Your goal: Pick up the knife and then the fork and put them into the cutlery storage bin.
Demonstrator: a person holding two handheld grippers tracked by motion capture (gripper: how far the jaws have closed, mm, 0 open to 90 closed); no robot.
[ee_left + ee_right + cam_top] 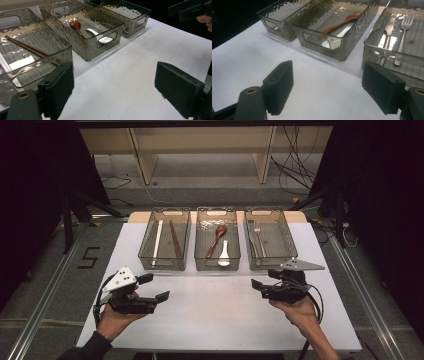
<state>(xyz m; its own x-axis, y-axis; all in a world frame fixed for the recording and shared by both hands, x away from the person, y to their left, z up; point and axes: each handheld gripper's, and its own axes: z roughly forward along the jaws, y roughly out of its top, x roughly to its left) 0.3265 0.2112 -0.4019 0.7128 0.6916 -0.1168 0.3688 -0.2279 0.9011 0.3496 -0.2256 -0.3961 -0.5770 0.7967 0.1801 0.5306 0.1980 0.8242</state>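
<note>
- The three bins [164,240] — clear, smoky plastic with a rippled, glossy wall that throws highlights.
- Tabletop [215,305] — white, matt, smooth.
- Brown spoon [75,25] looks like polished wood; the white spoon [224,254] beside it is glossy, ceramic or plastic.
- Fork [404,30] — shiny metal.
- Chopsticks [27,47] — dark, dull wood.
- Left claw [113,82] and right claw [328,86] — matt black plastic.
</note>
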